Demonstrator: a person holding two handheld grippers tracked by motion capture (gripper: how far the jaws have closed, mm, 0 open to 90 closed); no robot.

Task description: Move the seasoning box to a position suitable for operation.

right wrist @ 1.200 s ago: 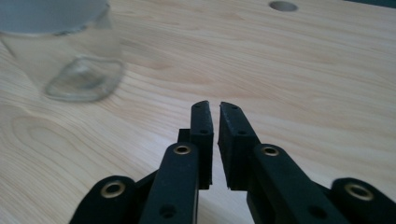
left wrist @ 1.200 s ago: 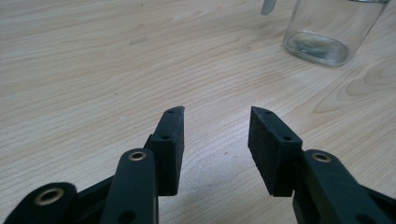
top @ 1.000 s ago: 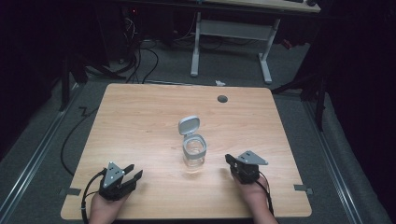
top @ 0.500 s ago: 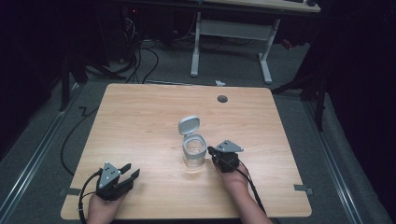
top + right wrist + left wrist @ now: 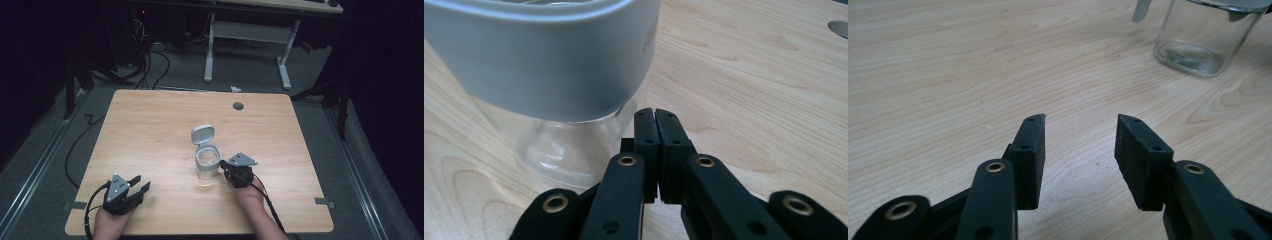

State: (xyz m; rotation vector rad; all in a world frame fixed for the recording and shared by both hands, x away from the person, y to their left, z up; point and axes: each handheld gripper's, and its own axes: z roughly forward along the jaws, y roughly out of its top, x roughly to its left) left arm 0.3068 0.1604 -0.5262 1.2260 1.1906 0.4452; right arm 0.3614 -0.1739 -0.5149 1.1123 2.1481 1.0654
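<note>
A clear glass jar with a grey collar and a flipped-up grey lid stands upright at the table's middle. My right gripper is right beside the jar's right side, its jaws pressed together with nothing between them; in the right gripper view the shut tips sit just below the jar's grey collar. My left gripper rests near the table's front left corner, open and empty. In the left gripper view its pads stand wide apart and the jar is far off at upper right.
The wooden table has a round cable hole near its back edge. Bare wood lies around the jar on all sides. Beyond the table, cables and desk legs stand on the dark floor.
My right gripper has moved left across the table from the front right up to the jar's side. The left gripper has barely shifted. The jar has not moved.
</note>
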